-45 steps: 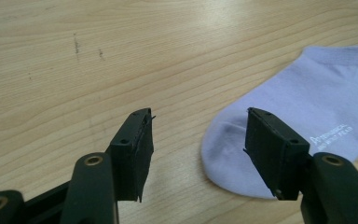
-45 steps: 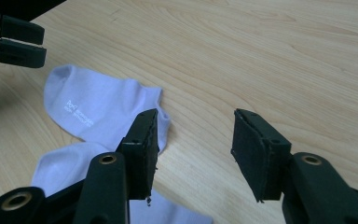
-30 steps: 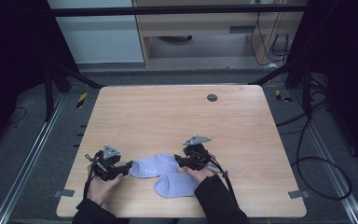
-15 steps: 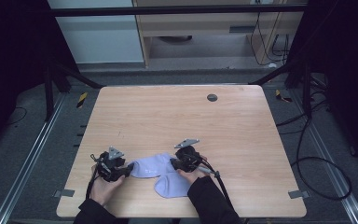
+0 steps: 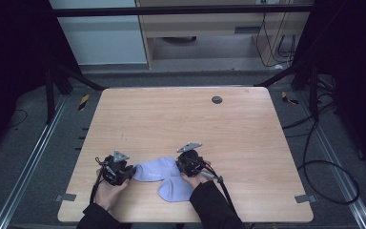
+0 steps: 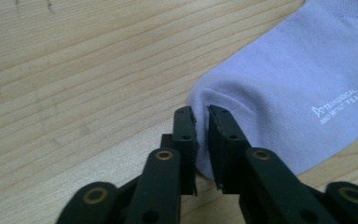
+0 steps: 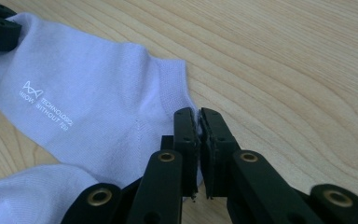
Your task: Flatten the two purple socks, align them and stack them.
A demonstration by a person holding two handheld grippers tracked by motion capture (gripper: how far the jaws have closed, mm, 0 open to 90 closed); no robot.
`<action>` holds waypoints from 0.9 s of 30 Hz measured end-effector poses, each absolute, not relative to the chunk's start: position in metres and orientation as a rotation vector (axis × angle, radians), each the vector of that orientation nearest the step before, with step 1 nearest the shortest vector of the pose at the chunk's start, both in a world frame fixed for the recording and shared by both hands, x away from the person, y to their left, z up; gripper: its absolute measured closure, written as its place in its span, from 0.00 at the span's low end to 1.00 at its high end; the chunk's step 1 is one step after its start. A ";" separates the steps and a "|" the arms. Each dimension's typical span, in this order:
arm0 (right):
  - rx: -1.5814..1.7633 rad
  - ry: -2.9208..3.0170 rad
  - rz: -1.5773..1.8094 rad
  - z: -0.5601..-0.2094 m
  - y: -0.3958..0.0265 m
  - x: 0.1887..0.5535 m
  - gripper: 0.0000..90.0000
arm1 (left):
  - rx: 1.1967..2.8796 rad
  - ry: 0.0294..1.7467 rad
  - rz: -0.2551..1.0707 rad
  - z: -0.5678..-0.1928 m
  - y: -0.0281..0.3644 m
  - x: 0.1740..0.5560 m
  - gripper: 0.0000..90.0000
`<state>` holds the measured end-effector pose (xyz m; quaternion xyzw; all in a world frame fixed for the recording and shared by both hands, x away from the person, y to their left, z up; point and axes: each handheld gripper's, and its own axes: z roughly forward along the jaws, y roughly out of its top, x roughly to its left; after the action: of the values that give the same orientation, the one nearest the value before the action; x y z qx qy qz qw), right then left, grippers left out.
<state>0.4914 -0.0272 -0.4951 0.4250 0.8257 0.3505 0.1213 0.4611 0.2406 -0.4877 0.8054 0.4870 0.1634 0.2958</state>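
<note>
Socks are lying near the front edge of the wooden table (image 5: 248,143), between the person's two hands. The upper lavender sock (image 5: 156,170) is stretching flat across the wood, with small white lettering (image 6: 338,107) printed on it. A second lavender sock (image 5: 175,189) is lying just below it, overlapping its lower edge.

The left gripper (image 6: 202,122) is pinching the toe end of the upper sock; its jaws have just been closing and are now standing almost together, with a fold of fabric bunching between them. The right gripper (image 7: 198,122) is pinching the cuff end of the same sock; its jaws have likewise just been closing, and the thin edge of the cuff is sitting between the pads. In the right gripper view, the other gripper's black jaws are showing at the far end of the sock. Both hands are resting low over the table, one at each end of the sock.
</note>
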 end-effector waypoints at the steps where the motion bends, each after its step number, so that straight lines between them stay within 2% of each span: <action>1: 1.243 2.413 1.027 -0.495 -0.027 0.491 0.96 | 2.142 1.298 0.427 -0.488 0.240 0.461 0.93; 7: 1.245 2.396 1.076 -0.491 -0.028 0.491 0.96 | 2.121 1.299 0.425 -0.483 0.241 0.461 0.97; 17: 1.204 2.312 1.188 -0.476 -0.030 0.492 0.96 | 2.016 1.263 0.463 -0.464 0.242 0.456 0.97; 27: 1.185 2.291 1.226 -0.456 -0.043 0.488 0.96 | 1.992 1.209 0.479 -0.444 0.232 0.446 0.97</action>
<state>0.4879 -0.0425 -0.4556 0.4106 0.7941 0.4250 0.1422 0.4463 0.2323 -0.4441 0.7771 0.4718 0.1867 0.3722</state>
